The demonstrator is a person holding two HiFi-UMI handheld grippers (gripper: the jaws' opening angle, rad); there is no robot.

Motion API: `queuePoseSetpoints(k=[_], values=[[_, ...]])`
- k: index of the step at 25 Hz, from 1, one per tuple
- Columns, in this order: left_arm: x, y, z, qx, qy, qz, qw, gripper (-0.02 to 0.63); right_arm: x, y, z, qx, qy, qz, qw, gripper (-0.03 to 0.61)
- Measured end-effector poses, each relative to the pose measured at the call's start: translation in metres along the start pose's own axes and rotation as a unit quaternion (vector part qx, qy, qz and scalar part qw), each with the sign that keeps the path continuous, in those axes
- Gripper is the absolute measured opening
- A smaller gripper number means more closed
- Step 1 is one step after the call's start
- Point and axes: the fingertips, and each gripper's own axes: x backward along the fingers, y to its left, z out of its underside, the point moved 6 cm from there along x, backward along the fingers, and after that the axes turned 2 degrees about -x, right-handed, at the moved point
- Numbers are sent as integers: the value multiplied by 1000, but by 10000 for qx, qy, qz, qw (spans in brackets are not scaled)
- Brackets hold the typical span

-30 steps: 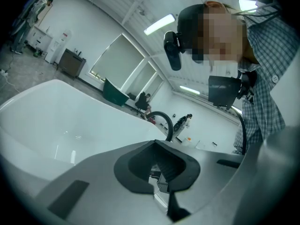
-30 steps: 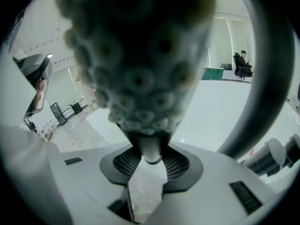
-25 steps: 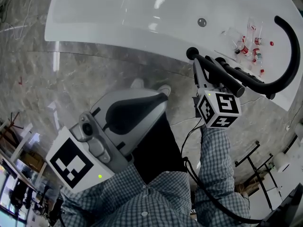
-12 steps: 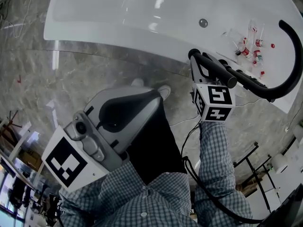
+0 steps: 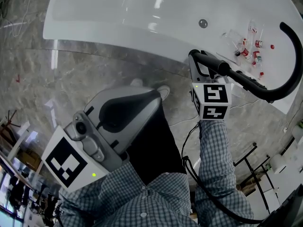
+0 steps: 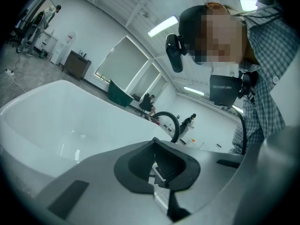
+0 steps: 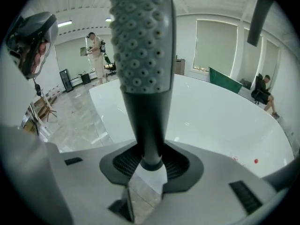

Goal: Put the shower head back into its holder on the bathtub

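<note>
The right gripper (image 5: 195,60) is clamped on the shower head (image 5: 215,65). In the right gripper view its jaws (image 7: 151,165) stand fairly wide and press on the slim dark handle from both sides. The shower head (image 7: 143,41) rises from them toward 12 o'clock, its nubbed face turned to the camera. In the head view this gripper sits at about 2 o'clock from the middle and points toward 11 o'clock at the tub (image 5: 118,13). The shower head lies over the tub's near rim, and its black hose (image 5: 293,56) runs off toward 4 o'clock, then curls up to 1 o'clock. I cannot pick out the holder.

The left gripper (image 5: 151,88) is at about 8 o'clock in the head view, over the marble floor (image 5: 71,79), with its tips aimed toward 1 o'clock. In the left gripper view its jaws (image 6: 157,170) are drawn together to a thin slit and grip nothing. Beyond them the tub (image 6: 56,116) spreads toward 9 o'clock, and the hose (image 6: 168,121) arches at 12 o'clock from the tips.

A round metal fitting (image 5: 202,22) sits on the tub wall at 12 o'clock from the right gripper. Small red-capped bottles (image 5: 248,46) lie on the ledge at 2 o'clock from it. A checked sleeve (image 5: 215,150) runs from its marker cube toward 6 o'clock.
</note>
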Motion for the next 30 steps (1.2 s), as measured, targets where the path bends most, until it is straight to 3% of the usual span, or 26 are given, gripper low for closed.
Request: queuePoseSetpoints(k=[9, 19, 25, 30], values=[[-1, -3, 1, -44, 39, -3, 10000, 9, -2, -1, 3, -450, -421, 167, 9980, 137], [0, -4, 5, -42, 156, 73, 9998, 9, 8, 7, 6, -192, -516, 127, 9984, 152], [0, -4, 5, -40, 230, 149, 9996, 9, 25, 11, 10, -367, -544, 204, 9976, 152], [0, -5, 8, -49, 304, 226, 9993, 9, 38, 12, 15, -620, -623, 323, 9956, 113]])
